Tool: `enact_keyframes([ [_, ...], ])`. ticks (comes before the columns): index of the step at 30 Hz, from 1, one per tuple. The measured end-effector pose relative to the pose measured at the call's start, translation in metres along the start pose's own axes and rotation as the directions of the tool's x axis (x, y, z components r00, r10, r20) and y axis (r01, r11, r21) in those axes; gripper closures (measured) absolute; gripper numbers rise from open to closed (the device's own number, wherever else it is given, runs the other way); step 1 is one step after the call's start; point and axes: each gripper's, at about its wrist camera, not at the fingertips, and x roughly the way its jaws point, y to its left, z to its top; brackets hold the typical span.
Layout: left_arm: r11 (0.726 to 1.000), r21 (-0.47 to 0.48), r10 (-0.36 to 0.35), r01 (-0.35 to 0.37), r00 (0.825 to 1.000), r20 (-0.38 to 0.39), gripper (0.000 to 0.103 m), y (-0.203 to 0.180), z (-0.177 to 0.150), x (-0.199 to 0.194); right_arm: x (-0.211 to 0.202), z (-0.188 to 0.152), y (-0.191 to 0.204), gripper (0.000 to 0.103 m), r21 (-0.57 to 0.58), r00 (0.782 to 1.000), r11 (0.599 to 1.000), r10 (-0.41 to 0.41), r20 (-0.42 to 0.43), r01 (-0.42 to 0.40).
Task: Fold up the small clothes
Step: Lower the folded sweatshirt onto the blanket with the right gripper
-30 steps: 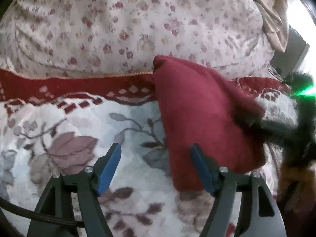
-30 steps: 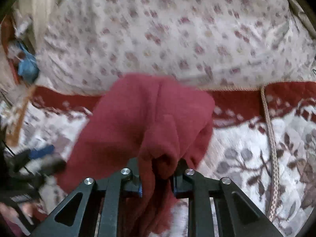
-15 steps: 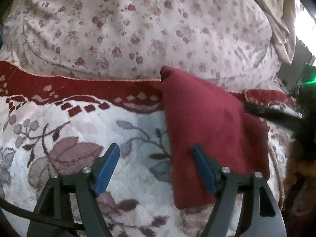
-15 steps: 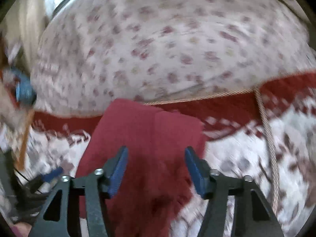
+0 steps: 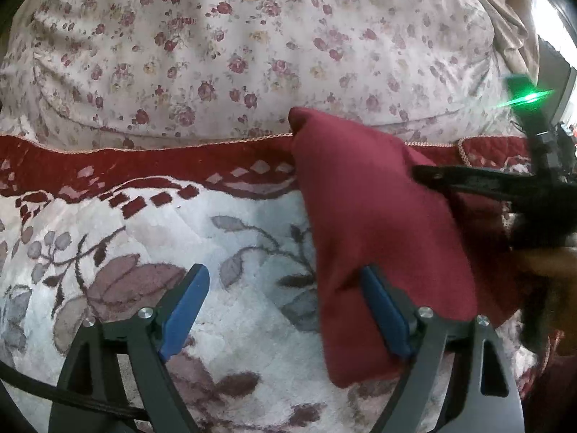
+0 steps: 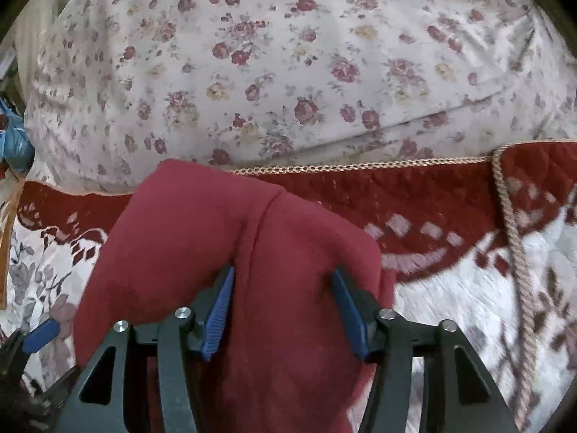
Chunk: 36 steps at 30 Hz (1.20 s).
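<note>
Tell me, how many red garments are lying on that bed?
1: a single red garment lies folded on the patterned blanket, in front of the floral duvet. The open right gripper straddles it. Others may lie out of view.

Setting: a home bedroom. Work surface is a bed covered with a plush white blanket [image 5: 223, 238] with leaf motifs and a dark red border, edged in braided cord [image 6: 512, 238]. Behind it lies a rose-print quilt [image 6: 288, 65]; a beige curtain [image 5: 505, 3] hangs at a bright window.
</note>
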Motion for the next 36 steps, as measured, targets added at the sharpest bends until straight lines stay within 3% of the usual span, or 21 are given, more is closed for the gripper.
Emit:
enact_keyframes([
  [5,1.0,-0.002,0.008,-0.008,1.0,0.0,0.017,0.001,-0.001,-0.001,-0.059,-0.019,0.019,0.042,-0.034,0.998,0.998,0.05,0.041,-0.048],
  [9,1.0,-0.003,0.021,-0.021,1.0,0.001,0.017,0.001,-0.003,-0.001,-0.079,-0.051,0.036,0.042,-0.086,0.997,0.995,0.063,0.038,-0.06],
  [13,0.999,0.012,0.029,-0.029,1.0,0.01,0.017,-0.002,-0.006,-0.002,-0.059,-0.08,0.035,0.041,-0.142,0.999,0.989,-0.037,-0.01,0.035],
  [17,0.999,0.014,0.038,-0.039,0.999,0.017,0.017,-0.003,-0.008,-0.003,-0.06,-0.085,0.015,0.04,-0.053,0.999,0.999,0.001,-0.044,-0.003],
  [22,0.999,0.007,0.033,-0.033,0.999,0.013,0.017,-0.003,-0.008,-0.003,-0.09,-0.084,0.008,0.039,0.0,1.0,1.0,0.004,0.006,-0.004],
  [25,1.0,0.004,0.028,-0.028,1.0,0.014,0.017,-0.002,-0.007,-0.003,-0.102,-0.078,0.004,0.025,0.045,0.997,0.999,0.022,0.074,-0.026],
  [27,1.0,-0.004,0.02,-0.02,1.0,0.014,0.017,0.0,-0.007,-0.003,-0.098,-0.072,0.0,0.023,0.073,0.996,0.997,0.033,0.087,-0.039],
  [30,0.999,-0.032,-0.022,0.023,1.0,0.016,0.017,0.004,-0.004,-0.005,-0.076,-0.061,0.001,0.023,0.076,0.997,0.996,0.044,0.069,-0.049],
  [33,0.986,-0.099,-0.134,0.135,0.991,0.02,0.013,0.015,0.005,-0.009,-0.048,-0.056,-0.008,0.022,0.1,0.999,0.995,0.025,0.032,-0.028],
  [35,0.971,-0.131,-0.201,0.202,0.979,0.022,0.003,0.018,0.011,-0.008,-0.04,-0.058,-0.023,0.011,0.175,0.995,0.98,0.091,0.034,-0.096],
  [36,0.963,-0.138,-0.229,0.23,0.973,0.019,0.002,0.018,0.015,-0.007,-0.037,-0.058,-0.03,0.009,0.196,0.994,0.974,0.105,0.032,-0.109],
])
